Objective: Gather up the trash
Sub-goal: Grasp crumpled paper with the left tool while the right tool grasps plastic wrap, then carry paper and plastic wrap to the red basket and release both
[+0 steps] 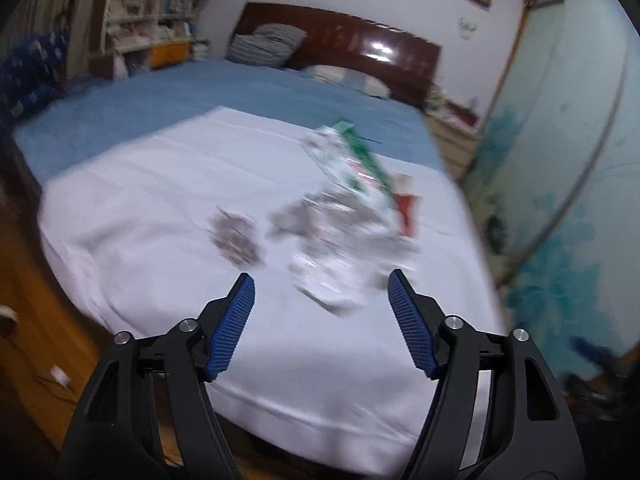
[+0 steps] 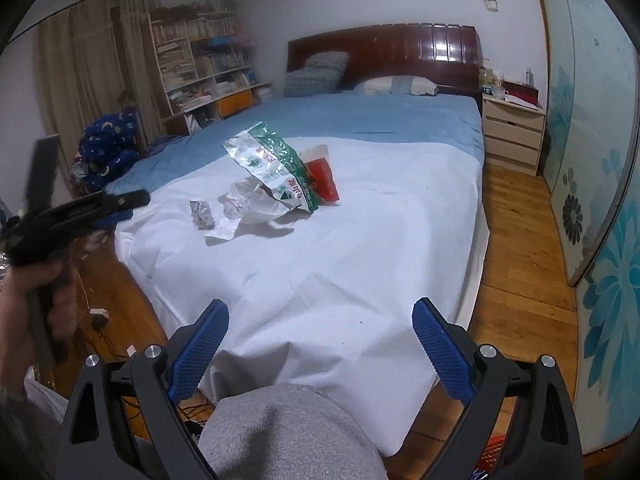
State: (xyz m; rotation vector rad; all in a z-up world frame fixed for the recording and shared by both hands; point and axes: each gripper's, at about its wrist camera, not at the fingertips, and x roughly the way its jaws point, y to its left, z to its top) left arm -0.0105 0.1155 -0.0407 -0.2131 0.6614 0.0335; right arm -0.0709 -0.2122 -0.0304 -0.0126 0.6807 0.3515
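Note:
Trash lies on a white sheet (image 2: 340, 240) on the bed. A green and white foil snack bag (image 2: 276, 168) lies over a red packet (image 2: 322, 180). Beside them are crumpled white paper (image 2: 240, 208) and a small crumpled grey wad (image 2: 202, 213). In the blurred left wrist view the same bag (image 1: 356, 164), red packet (image 1: 408, 208), paper (image 1: 332, 276) and wad (image 1: 236, 240) show. My left gripper (image 1: 322, 292) is open, just short of the paper. It also shows at the left of the right wrist view (image 2: 120, 200). My right gripper (image 2: 320, 320) is open and empty over the sheet's near end.
The bed has a blue cover (image 2: 360, 116), pillows and a dark wooden headboard (image 2: 384, 52). A bedside cabinet (image 2: 514, 132) stands right, a bookshelf (image 2: 200, 68) left. Wooden floor (image 2: 520, 240) and a patterned wardrobe door (image 2: 600, 200) lie right. A grey-clad knee (image 2: 288, 432) is below my right gripper.

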